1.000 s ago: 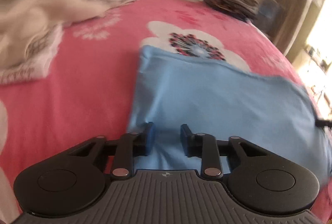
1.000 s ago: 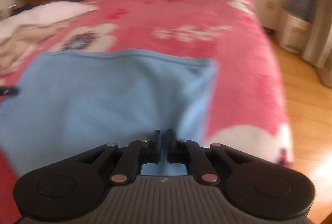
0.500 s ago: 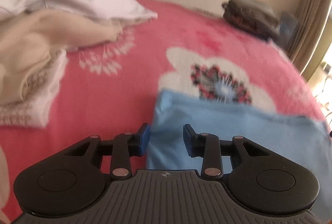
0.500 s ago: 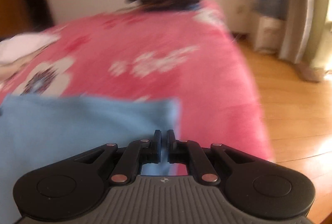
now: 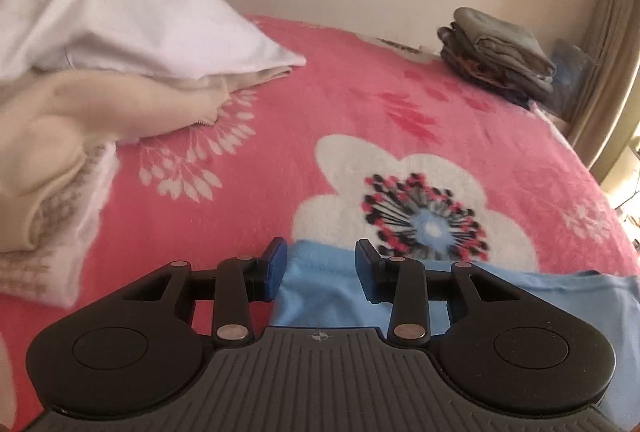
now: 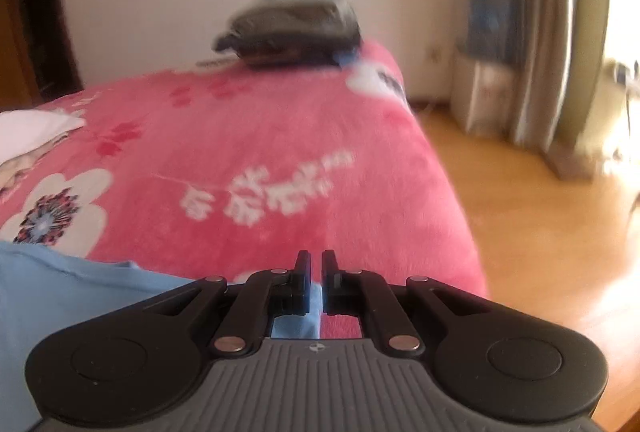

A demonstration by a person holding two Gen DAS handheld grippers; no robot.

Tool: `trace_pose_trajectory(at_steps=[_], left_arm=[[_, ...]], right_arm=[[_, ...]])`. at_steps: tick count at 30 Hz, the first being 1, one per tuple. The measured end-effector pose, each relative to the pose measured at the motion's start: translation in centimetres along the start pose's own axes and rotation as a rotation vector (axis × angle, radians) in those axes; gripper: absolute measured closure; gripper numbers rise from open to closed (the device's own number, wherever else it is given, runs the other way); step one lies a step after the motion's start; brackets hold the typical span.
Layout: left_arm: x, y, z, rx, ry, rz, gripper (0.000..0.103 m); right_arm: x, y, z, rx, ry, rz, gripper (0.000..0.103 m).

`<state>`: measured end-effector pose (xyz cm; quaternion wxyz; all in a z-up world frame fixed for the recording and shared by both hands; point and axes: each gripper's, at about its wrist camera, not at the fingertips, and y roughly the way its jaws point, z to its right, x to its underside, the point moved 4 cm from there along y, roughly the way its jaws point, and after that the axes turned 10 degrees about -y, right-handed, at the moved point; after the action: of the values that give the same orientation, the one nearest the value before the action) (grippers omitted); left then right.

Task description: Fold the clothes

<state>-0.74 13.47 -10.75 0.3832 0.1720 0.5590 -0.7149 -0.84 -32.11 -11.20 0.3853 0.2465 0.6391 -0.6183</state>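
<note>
We see our left gripper (image 5: 318, 264) with its two blue-padded fingers spread apart over the near left corner of a light blue, soft knit garment (image 5: 332, 292); the cloth lies between and beneath the pads, but neither pad presses it. The garment lies flat on a pink fleece blanket with white flower prints (image 5: 280, 160) that covers the bed, and it runs off toward the right edge of the left wrist view.

Our right gripper (image 6: 315, 282) has its black fingers drawn almost together, with only a narrow slit between them. A strip of the same light blue garment (image 6: 80, 292) shows just behind that slit, yet we cannot tell whether the tips pinch it.

To the left of the blanket sits a loose heap of white and cream clothes (image 5: 100, 72). At the far edge of the bed, near the wall, rests a stack of folded grey and dark clothes (image 5: 496, 52). Beyond the bed's right side we see a wooden floor (image 6: 540, 232) and a pale curtain (image 6: 548, 32).
</note>
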Motion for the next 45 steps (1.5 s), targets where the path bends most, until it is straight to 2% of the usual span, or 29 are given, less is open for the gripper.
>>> trace_pose_trajectory(at_steps=[3,5,7,8,9,10,11,12,14,16,19,22,28,34,38,45], left_arm=[[1.4,-2.0,2.3,0.051,0.032,-0.049,0.056],[2.7,-3.3,4.2,0.092,0.068,-0.087,0.046],[4.0,-4.5,5.8,0.128,0.095,-0.117,0.04],[4.6,-5.1,6.6,0.145,0.107,-0.132,0.034],[5.1,-5.6,7.1,0.161,0.111,-0.143,0.031],[5.5,-6.0,7.5,0.176,0.113,-0.154,0.026],[5.8,-6.5,7.9,0.19,0.117,-0.164,0.022],[6.0,-6.7,8.1,0.196,0.122,-0.166,0.02],[6.2,-7.2,8.3,0.188,0.12,-0.153,0.011],[6.4,-7.6,8.3,0.179,0.112,-0.145,0.006],[6.9,-8.4,8.2,0.177,0.102,-0.145,0.004],[7.4,-8.8,8.1,0.183,0.103,-0.17,0.002],[8.8,-8.9,8.1,0.153,0.121,-0.201,0.0],[9.7,-8.2,7.8,0.113,0.106,-0.251,0.0],[10.1,-7.9,7.5,0.068,0.108,-0.266,0.0],[10.4,-7.4,7.0,0.014,0.093,-0.284,0.0]], right_arm=[[-1.2,-3.3,-1.6,-0.021,-0.049,0.09,0.096],[-2.0,-5.6,-3.0,-0.05,-0.072,0.163,0.096],[-2.6,-7.4,-4.7,-0.09,-0.119,0.218,0.095],[-2.8,-8.4,-5.8,-0.116,-0.152,0.239,0.094],[-3.0,-9.3,-6.8,-0.141,-0.185,0.261,0.088],[-2.8,-9.7,-7.5,-0.171,-0.195,0.251,0.083],[-2.6,-9.9,-8.2,-0.202,-0.199,0.233,0.072],[-2.4,-10.2,-8.9,-0.233,-0.203,0.215,0.065],[-1.9,-10.6,-10.3,-0.295,-0.211,0.178,0.064],[-1.4,-11.1,-11.7,-0.356,-0.218,0.141,0.064],[-0.7,-11.9,-13.7,-0.448,-0.229,0.085,0.064],[0.7,-11.1,-13.5,-0.483,-0.087,-0.027,0.064],[4.9,-10.0,-14.1,-0.481,0.032,-0.223,0.064],[7.2,-9.0,-14.7,-0.447,0.104,-0.335,0.064],[7.6,-8.6,-14.5,-0.4,0.112,-0.365,0.064],[8.1,-8.7,-14.0,-0.369,0.128,-0.386,0.064]])
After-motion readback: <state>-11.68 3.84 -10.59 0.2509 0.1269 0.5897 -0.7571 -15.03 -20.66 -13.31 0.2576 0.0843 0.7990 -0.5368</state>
